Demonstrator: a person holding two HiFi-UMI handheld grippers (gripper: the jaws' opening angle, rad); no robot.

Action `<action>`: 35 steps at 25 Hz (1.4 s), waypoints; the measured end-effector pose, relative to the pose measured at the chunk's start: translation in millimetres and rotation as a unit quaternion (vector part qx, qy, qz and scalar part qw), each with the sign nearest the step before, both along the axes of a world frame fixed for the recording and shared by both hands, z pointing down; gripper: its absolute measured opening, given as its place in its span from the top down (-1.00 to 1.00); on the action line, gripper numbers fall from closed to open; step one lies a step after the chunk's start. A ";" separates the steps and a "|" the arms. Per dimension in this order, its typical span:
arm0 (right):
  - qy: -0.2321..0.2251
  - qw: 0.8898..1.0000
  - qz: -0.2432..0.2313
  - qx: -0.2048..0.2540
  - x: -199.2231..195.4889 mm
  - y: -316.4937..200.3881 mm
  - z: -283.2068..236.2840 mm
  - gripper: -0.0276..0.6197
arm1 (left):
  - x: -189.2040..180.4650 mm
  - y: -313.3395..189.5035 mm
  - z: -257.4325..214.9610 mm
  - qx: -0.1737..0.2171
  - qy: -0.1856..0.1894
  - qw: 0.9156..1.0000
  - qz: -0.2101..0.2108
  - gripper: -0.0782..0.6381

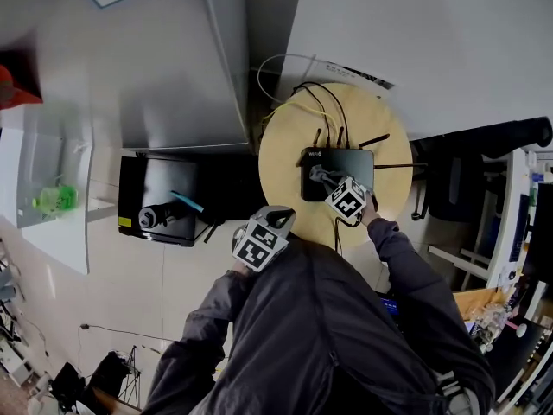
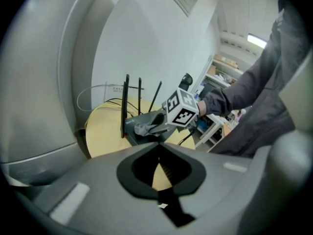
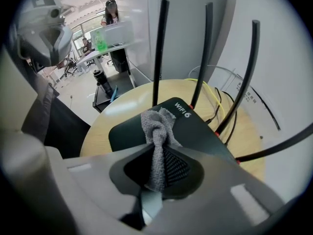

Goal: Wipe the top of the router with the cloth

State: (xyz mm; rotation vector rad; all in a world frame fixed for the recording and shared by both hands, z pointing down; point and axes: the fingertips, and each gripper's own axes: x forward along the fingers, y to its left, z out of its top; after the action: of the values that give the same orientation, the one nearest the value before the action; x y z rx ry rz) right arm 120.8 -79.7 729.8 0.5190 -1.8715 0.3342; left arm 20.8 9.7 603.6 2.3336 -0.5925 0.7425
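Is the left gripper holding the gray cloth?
No, the cloth is pinched in the right gripper at the router; the left gripper is empty.

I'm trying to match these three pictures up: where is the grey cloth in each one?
Head view: cloth on the black router, centre-right.
Left gripper view: cloth at centre, ahead on the router.
Right gripper view: cloth at centre, pinched in the fingers.
Shared landmark: the router.

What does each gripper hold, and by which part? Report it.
The right gripper pinches the cloth by one end; the left gripper holds nothing.
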 end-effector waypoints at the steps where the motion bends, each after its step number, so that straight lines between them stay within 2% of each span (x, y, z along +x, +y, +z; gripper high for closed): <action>1: -0.002 1.000 -0.002 -0.001 -0.7 7.2 -0.2 0.81 | 1.8 0.6 0.1 0.000 0.000 1.000 0.004 0.78; 6: -0.006 1.000 -0.018 -0.001 -3.2 38.5 -0.3 0.81 | 10.7 4.4 1.4 -0.001 0.000 1.000 0.024 0.78; 11: -0.011 1.000 -0.025 -0.011 -3.9 41.1 -0.6 0.81 | 14.1 4.9 0.8 0.001 -0.001 0.999 0.032 0.78; 16: -0.020 1.000 0.010 0.006 12.3 4.2 -9.7 0.81 | 10.4 2.9 0.1 0.002 -0.003 1.000 0.023 0.78; 24: 0.031 0.998 0.033 0.049 46.8 -73.8 -9.6 0.81 | 1.4 -1.5 -0.4 0.004 -0.008 1.000 -0.006 0.78; 30: 0.045 0.998 0.028 0.037 52.1 -77.3 1.5 0.81 | -3.8 -0.5 1.5 0.001 -0.013 1.000 -0.023 0.78; 35: 0.051 0.998 0.021 0.044 49.2 -63.3 2.0 0.81 | 2.2 1.3 1.1 0.001 -0.010 1.000 -0.013 0.78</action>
State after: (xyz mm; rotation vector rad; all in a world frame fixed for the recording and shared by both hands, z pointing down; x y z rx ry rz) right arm 170.0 -143.0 731.8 0.6242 -1.7837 0.2496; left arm 23.0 11.1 604.6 2.3187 -0.6312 0.7557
